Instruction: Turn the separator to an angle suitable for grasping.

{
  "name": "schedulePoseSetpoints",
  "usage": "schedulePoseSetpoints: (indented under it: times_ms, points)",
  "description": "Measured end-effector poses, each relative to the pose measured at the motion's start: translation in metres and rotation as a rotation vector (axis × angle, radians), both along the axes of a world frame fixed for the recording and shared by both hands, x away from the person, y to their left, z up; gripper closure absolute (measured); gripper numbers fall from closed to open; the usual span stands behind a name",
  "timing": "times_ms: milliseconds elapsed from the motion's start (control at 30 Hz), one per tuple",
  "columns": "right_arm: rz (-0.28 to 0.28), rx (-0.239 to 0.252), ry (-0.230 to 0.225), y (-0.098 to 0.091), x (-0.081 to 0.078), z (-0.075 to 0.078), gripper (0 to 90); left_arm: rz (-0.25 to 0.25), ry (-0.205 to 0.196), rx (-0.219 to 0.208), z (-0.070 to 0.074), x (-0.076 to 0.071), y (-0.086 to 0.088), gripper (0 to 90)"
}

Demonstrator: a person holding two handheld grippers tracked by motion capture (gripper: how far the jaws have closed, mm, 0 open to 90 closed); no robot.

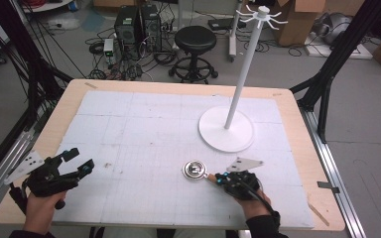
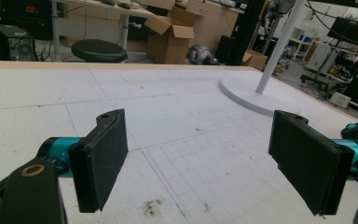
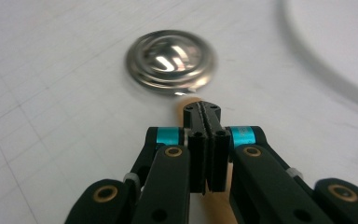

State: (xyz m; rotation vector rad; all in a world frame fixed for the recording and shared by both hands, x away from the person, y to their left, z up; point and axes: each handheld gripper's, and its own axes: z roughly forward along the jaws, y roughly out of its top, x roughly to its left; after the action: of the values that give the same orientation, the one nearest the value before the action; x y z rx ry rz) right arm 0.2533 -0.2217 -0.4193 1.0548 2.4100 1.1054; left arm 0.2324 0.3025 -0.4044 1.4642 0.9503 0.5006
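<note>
Right gripper (image 1: pixel 220 178) sits near the front edge of the worktop (image 1: pixel 104 114), right of centre, with its jaws clenched on the wooden handle (image 3: pixel 192 103) of a small metal strainer (image 1: pixel 195 169). In the right gripper view the two black jaws meet almost flat together over the handle, which runs beneath them toward the camera; the round shiny head of the strainer lies just beyond the jaw tips, slightly blurred. From above, the strainer's head looks to be on or just off the white grid mat; cannot tell which. Left gripper (image 1: pixel 74 166) is at the near left corner, well apart from the strainer, with its jaws released and spread wide with nothing between them; the left gripper view looks across bare mat toward the stand. A tall white stand (image 1: pixel 242 74) with a round base (image 1: pixel 226 130) stands farther back and a little right of the strainer, its top ringed with small hooks (image 1: pixel 261 15). Judgement: the step in hand is the pick-up, grip made on the handle, lift beginning. The likely next move is carrying the strainer up to a hook at the top of the stand. That calls for a firm hold so the heavy head does not swing, a lift well above the base, and a careful approach to one hook; whether the handle has a hole or loop for hanging is hidden under the jaws
</note>
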Motion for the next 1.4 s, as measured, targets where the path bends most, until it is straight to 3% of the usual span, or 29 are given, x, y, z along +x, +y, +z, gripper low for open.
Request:
schedulePoseSetpoints:
  times_ms: [33, 67, 100, 167, 300, 333, 500, 767, 800, 833, 867, 900, 967, 1000, 1067, 1133, 1400]
  points:
    - [-0.035, 0.022, -0.009, -0.017, -0.006, 0.004, 89.3, -0.001, 0.0, 0.001, 0.0, 0.0, -0.001, 20.0]
    - [-0.035, 0.022, -0.009, -0.017, -0.006, 0.004, 89.3, -0.001, 0.0, 0.001, 0.0, 0.0, -0.001, 20.0]
    - [-0.055, 0.024, -0.004, -0.03, -0.014, 0.004, 89.3, -0.006, 0.0, 0.006, 0.0, 0.0, -0.002, 20.0]
    - [-0.036, 0.023, -0.002, -0.037, -0.022, 0.002, 89.3, -0.005, 0.0, 0.004, 0.0, 0.001, -0.003, 20.0]
    - [0.008, 0.031, 0.005, -0.037, -0.03, 0.0, 89.3, -0.007, 0.001, 0.011, 0.0, 0.001, -0.004, 20.0]
    - [0.046, 0.043, 0.025, -0.033, -0.031, -0.001, 89.3, -0.007, 0.001, 0.01, 0.0, 0.0, -0.004, 20.0]
    - [0.049, -0.035, 0.051, -0.023, -0.027, -0.01, 89.3, -0.007, 0.002, 0.011, 0.0, 0.0, -0.003, 20.0]
    - [-0.078, -0.05, 0.021, -0.036, -0.018, -0.011, 89.2, -0.009, 0.003, 0.01, 0.0, 0.0, -0.005, 20.0]
    - [-0.133, -0.028, -0.001, -0.044, -0.018, -0.008, 89.3, -0.009, 0.002, 0.011, 0.0, 0.0, -0.004, 20.1]
    - [-0.133, -0.028, -0.001, -0.044, -0.018, -0.008, 89.3, -0.009, 0.002, 0.011, 0.0, 0.0, -0.004, 20.1]
    - [-0.192, 0.008, -0.03, -0.055, -0.019, -0.004, 89.3, -0.007, 0.005, 0.008, -0.001, 0.001, -0.004, 20.1]
    - [-0.231, 0.007, -0.037, -0.06, -0.019, -0.003, 89.3, -0.008, 0.005, 0.009, -0.001, 0.001, -0.004, 20.1]
    - [-0.299, -0.009, -0.036, -0.07, -0.017, -0.005, 89.3, -0.01, 0.004, 0.013, -0.001, 0.001, -0.004, 20.1]
    - [-0.322, -0.014, -0.012, -0.073, -0.016, -0.007, 89.3, -0.011, 0.003, 0.012, 0.0, 0.001, -0.005, 20.1]
    - [-0.332, -0.01, 0.044, -0.074, -0.013, -0.014, 89.3, -0.013, 0.002, 0.015, 0.0, 0.0, -0.005, 20.1]
    - [-0.307, -0.007, 0.077, -0.07, -0.012, -0.019, 89.2, -0.01, 0.003, 0.011, 0.0, 0.001, -0.005, 20.1]
    - [-0.291, -0.004, 0.083, -0.053, 0.001, -0.021, 89.2, -0.012, 0.005, 0.015, -0.001, 0.001, -0.004, 20.2]
